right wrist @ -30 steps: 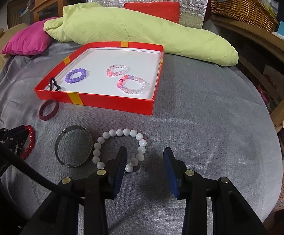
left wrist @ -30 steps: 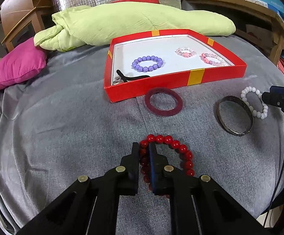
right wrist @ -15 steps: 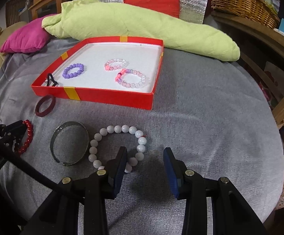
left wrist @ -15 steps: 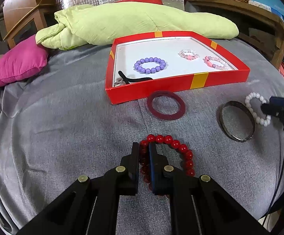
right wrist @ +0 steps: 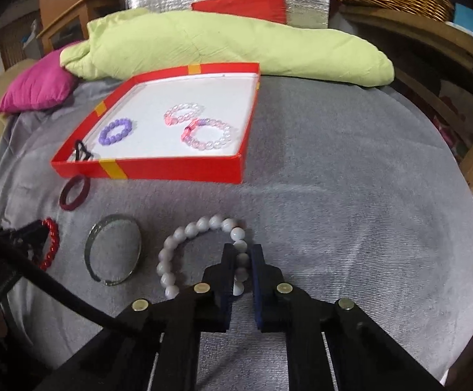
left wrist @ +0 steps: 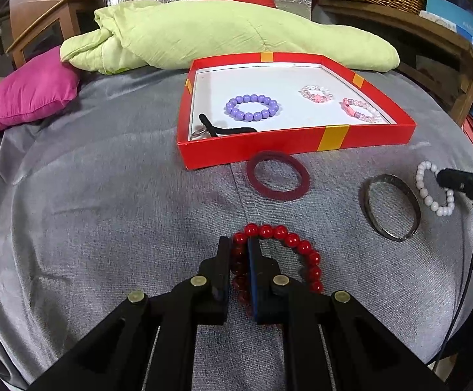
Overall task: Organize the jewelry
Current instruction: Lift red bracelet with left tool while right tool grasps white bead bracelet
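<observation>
Left gripper [left wrist: 239, 254] pinching red bead bracelet [left wrist: 296, 247] on grey cloth; right gripper [right wrist: 243, 262] pinching white bead bracelet [right wrist: 184, 241]; red tray [right wrist: 178, 170] lies straight ahead of both, left gripper nearer its front wall

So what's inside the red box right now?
In the red box: a purple bead bracelet, two pink bead bracelets, and a black hair tie. Its front wall partly hides something shiny beside the tie.
</observation>
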